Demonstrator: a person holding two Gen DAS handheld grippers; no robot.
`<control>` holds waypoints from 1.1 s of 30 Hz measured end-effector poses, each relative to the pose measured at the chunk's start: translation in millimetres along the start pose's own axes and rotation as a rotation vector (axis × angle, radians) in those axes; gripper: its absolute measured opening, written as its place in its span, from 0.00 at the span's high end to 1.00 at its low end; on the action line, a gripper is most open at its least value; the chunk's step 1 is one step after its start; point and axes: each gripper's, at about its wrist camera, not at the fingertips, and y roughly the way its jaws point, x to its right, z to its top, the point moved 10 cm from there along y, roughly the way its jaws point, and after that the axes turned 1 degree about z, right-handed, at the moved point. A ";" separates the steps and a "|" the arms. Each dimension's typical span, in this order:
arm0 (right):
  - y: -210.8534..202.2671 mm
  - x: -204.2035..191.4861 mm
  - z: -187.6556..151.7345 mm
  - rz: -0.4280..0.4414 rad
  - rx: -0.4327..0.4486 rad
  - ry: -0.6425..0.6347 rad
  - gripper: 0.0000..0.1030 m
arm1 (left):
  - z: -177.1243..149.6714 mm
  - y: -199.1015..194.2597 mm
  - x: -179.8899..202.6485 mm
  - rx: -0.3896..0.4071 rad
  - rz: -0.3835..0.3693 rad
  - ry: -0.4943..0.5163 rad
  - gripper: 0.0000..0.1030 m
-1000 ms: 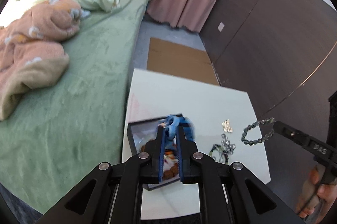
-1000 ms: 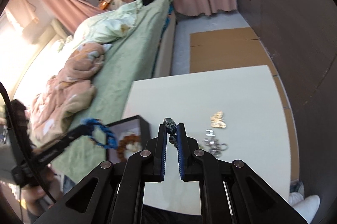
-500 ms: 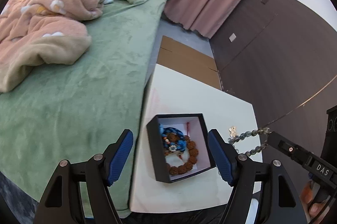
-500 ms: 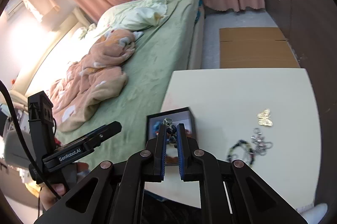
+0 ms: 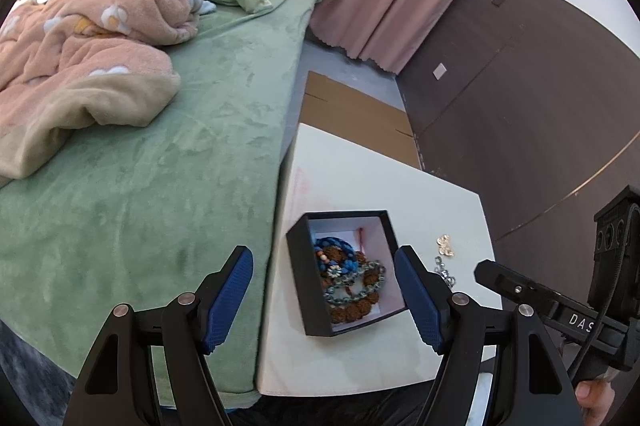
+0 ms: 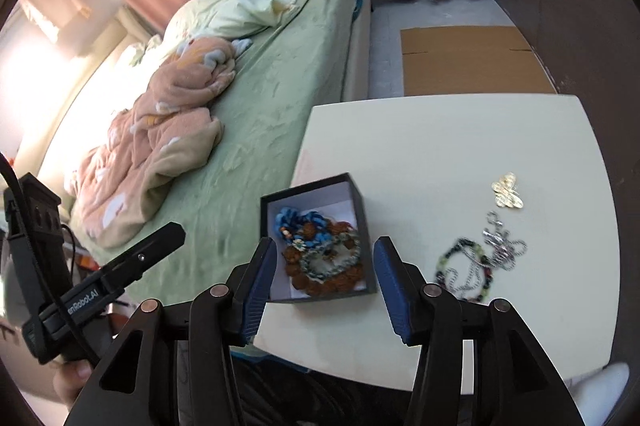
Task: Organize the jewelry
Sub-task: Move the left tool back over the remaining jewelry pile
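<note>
beside a green bed (image 6: 256,129) with a pink blanket (image 6: 160,161) stands a white surface (image 6: 460,145) in a bedroom with pink curtains.

on the surface sits a black box (image 6: 362,209) with a white inside. in the right wrist view it is at about 11 o'clock from the loose pieces. 3 bracelets lie in it: a blue braided one (image 6: 296,220), a brown bead one (image 6: 320,282) and a grey-green bead one (image 6: 326,260) on top.

still out on the surface, at 3 o'clock from the box, are a gold butterfly clip (image 6: 507,190), a silver chain (image 6: 498,242) and a dark bead bracelet (image 6: 464,268). the chain and the dark bracelet touch and look tangled.

the left hand-held gripper (image 5: 324,302) is wide with nothing in it, over the box. the right hand-held gripper (image 6: 324,286) is opening, also over the box, and nothing is pinched between its blue pads (image 6: 390,290).

the loose pieces look light and small. the chain is floppy and slippery, so it may slide out; i think a pinch on a bunched part is best. the bead bracelet is bumpy, so a pinch across 1 side of the ring should hold. the flat clip is hard to lift; take it by its edges.
</note>
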 end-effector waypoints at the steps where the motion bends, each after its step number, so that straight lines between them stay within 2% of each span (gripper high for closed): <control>1: -5.1 6.7 -0.9 -0.002 0.010 0.011 0.50 | -1.0 0.4 3.5 0.000 -0.004 0.005 0.28; 14: -55.5 78.7 -23.5 0.000 0.087 0.163 0.50 | -21.3 19.3 53.7 -0.045 -0.040 0.087 0.28; 25: -66.0 128.5 -50.9 0.022 0.115 0.276 0.50 | -58.9 49.4 111.1 -0.118 -0.061 0.233 0.28; 33: -72.9 170.3 -68.8 0.025 0.148 0.375 0.50 | -74.1 73.5 141.3 -0.149 -0.062 0.293 0.28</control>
